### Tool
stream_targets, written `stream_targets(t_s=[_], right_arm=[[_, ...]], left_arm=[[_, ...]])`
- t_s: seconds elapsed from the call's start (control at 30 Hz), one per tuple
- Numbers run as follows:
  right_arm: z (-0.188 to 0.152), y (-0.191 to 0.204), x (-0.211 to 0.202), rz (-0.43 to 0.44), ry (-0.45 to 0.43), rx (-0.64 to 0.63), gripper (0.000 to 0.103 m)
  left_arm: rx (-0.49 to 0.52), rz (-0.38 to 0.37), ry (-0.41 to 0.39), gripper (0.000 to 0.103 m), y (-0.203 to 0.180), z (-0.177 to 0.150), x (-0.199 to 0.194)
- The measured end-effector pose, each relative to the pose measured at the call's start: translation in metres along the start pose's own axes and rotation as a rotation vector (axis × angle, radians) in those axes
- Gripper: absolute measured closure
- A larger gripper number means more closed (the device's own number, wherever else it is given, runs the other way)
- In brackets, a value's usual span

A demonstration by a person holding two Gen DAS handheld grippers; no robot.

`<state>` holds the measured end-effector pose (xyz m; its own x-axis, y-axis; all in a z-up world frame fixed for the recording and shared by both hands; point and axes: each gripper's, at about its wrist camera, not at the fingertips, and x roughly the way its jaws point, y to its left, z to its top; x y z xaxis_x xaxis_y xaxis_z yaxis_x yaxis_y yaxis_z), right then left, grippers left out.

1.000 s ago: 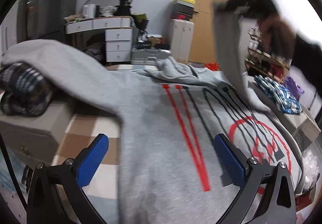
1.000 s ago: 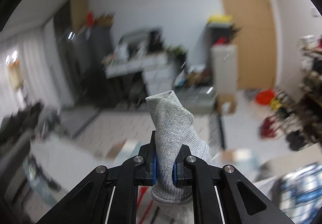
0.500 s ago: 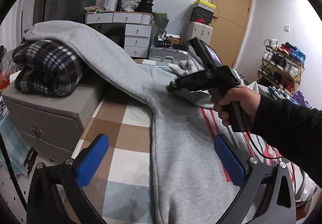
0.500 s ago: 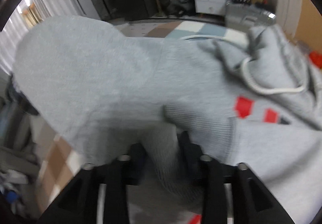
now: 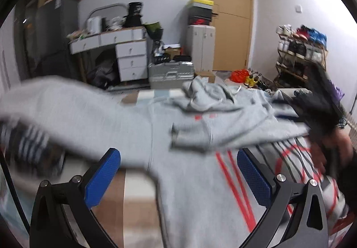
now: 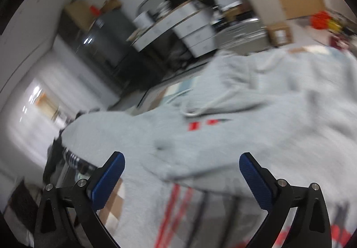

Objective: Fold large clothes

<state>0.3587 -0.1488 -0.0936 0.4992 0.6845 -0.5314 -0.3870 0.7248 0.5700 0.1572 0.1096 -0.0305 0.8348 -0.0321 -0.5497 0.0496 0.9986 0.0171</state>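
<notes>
On one checked bed (image 5: 107,201) lies one grey hoodie (image 5: 191,181), both sleeves visible

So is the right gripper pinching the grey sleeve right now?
No, the right gripper has its blue pads wide apart, having just opened, and the grey sleeve lies loose across the hoodie between them.

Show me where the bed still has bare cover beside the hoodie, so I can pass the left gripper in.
Bare checked bed cover shows only left of the grey hoodie, under its outstretched sleeve, and in a strip beyond the hood. The right side is crowded: the folded sleeve crosses the chest and the hand is there.
</notes>
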Motion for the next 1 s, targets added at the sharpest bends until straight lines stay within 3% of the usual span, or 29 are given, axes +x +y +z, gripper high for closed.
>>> stream_targets(t_s=[0.1,0.23,0.3,0.4,0.47,0.53,0.57,0.63,0.7,0.73,0.8,1.0], right_arm=[[-0.027,-0.019,-0.030,0.000,-0.057,0.060,0.000],[-0.062,-0.036,-0.040,0.077,-0.097,0.143,0.000],[-0.080,-0.038,-0.042,0.120,-0.111,0.158,0.000],[-0.095,-0.035,-0.042,0.181,-0.131,0.159,0.000],[-0.102,-0.036,-0.047,0.218,-0.128,0.167,0.000],[-0.103,-0.035,-0.047,0.238,-0.135,0.174,0.000],[-0.103,-0.034,-0.048,0.251,-0.142,0.164,0.000],[-0.103,-0.035,-0.052,0.274,-0.158,0.157,0.000],[-0.108,-0.038,-0.056,0.291,-0.164,0.177,0.000],[-0.109,-0.041,-0.056,0.302,-0.158,0.191,0.000],[-0.111,-0.044,-0.057,0.316,-0.156,0.211,0.000],[-0.114,-0.046,-0.068,0.356,-0.192,0.230,0.000]], left_arm=[[0.059,-0.013,0.091,0.001,-0.005,0.031,0.052],[0.097,-0.066,0.356,0.001,-0.008,0.047,0.138],[0.099,-0.160,0.497,0.001,-0.013,0.044,0.169],[0.081,-0.146,0.576,0.002,-0.015,0.043,0.197],[0.094,-0.189,0.652,0.013,-0.021,0.039,0.215],[0.109,-0.197,0.714,0.029,-0.026,0.032,0.231],[0.128,-0.187,0.726,0.034,-0.028,0.029,0.236],[0.165,-0.129,0.744,0.069,-0.031,0.021,0.245],[0.162,-0.114,0.753,0.077,-0.029,0.016,0.248],[0.167,-0.110,0.742,0.091,-0.030,0.016,0.248],[0.181,-0.103,0.720,0.096,-0.028,0.014,0.245],[0.162,-0.055,0.674,0.097,-0.015,0.017,0.242]])
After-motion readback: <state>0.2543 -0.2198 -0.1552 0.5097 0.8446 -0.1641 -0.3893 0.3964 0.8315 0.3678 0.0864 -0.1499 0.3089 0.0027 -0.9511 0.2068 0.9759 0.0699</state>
